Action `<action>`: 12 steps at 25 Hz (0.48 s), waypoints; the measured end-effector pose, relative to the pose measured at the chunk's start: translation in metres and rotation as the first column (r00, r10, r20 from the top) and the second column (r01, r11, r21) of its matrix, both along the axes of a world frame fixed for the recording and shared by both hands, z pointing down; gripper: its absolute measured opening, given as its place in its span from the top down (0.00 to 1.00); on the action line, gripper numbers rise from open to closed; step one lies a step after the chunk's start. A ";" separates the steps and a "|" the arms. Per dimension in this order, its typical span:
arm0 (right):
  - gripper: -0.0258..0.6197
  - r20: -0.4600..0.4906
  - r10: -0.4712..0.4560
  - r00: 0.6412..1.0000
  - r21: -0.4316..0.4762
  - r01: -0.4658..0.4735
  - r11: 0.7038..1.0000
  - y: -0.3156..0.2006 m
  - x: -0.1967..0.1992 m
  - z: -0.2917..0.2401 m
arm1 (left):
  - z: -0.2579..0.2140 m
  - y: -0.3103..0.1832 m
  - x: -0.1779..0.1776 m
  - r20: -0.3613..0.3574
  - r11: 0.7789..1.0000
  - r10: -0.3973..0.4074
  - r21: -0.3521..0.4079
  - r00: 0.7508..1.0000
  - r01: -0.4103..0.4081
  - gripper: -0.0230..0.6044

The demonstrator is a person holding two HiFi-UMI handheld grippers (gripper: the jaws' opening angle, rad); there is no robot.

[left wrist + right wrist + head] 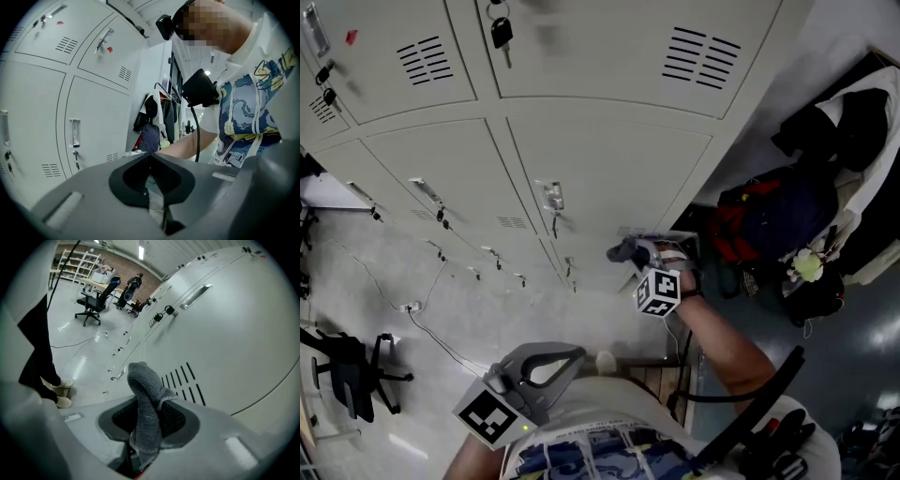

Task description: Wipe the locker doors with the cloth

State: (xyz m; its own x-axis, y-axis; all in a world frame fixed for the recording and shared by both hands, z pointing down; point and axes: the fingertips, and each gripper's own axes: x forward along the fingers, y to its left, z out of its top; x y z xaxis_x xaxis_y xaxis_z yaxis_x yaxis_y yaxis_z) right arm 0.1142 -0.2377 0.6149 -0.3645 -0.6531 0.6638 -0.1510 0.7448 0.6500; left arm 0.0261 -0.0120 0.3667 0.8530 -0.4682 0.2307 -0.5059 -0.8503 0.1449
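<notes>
We've got the cloth [146,399] clamped tight in the right gripper [149,425], its free end standing up close to a locker door [225,333], just beside the vents [185,380]. Our left gripper [151,180] hangs low by the shirt [243,108], jaws pressed together, nothing between them.

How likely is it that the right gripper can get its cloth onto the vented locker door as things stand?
Probably yes. The right gripper is shut on the grey cloth, whose free end sticks out toward the locker door close ahead, beside its vent slots; nothing stands between them.
</notes>
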 end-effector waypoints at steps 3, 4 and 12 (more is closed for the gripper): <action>0.79 -0.016 0.005 1.000 -0.049 -0.005 0.999 0.000 0.000 0.017 | 0.000 0.000 -0.002 0.005 1.000 -0.001 -0.001 1.000 0.001 0.96; 0.79 -0.020 0.007 1.000 -0.064 -0.009 0.998 0.000 0.000 0.022 | 0.000 0.000 -0.003 0.008 1.000 0.000 -0.002 1.000 0.000 0.96; 0.78 0.018 0.026 1.000 -0.075 -0.024 0.997 0.024 -0.008 -0.039 | -0.003 0.000 -0.003 -0.012 0.999 0.033 0.016 0.999 -0.033 0.96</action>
State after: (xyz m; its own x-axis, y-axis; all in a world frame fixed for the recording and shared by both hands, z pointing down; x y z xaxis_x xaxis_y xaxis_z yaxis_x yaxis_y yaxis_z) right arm 0.1057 -0.2139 0.5762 -0.3618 -0.6106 0.7045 -0.1819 0.7874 0.5890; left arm 0.0233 -0.0124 0.3633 0.8706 -0.4436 0.2127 -0.4761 -0.8686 0.1370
